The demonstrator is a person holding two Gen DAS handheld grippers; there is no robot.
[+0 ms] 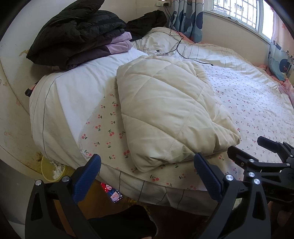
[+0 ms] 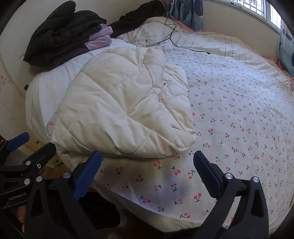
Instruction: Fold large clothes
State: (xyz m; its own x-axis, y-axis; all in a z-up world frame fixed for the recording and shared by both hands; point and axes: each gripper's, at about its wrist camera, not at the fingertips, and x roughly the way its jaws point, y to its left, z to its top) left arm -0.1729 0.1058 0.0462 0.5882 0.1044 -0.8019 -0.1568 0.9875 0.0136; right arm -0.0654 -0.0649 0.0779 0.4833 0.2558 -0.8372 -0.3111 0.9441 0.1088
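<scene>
Cream quilted jacket (image 1: 170, 110) lay folded on bed (image 1: 257, 103) near its front edge | left tool (image 1: 147, 176) and right tool (image 2: 147, 172) both spread wide, empty | likely puffy, soft, slippery: take hold at hem corner; seams possibly hidden

A bed (image 1: 257, 103) with a cherry-print sheet fills the frame. Daylight enters a barred window (image 1: 237, 11) at upper right, beside patterned curtains (image 1: 187, 20). A cream wall (image 1: 145, 7) runs along the top.
</scene>
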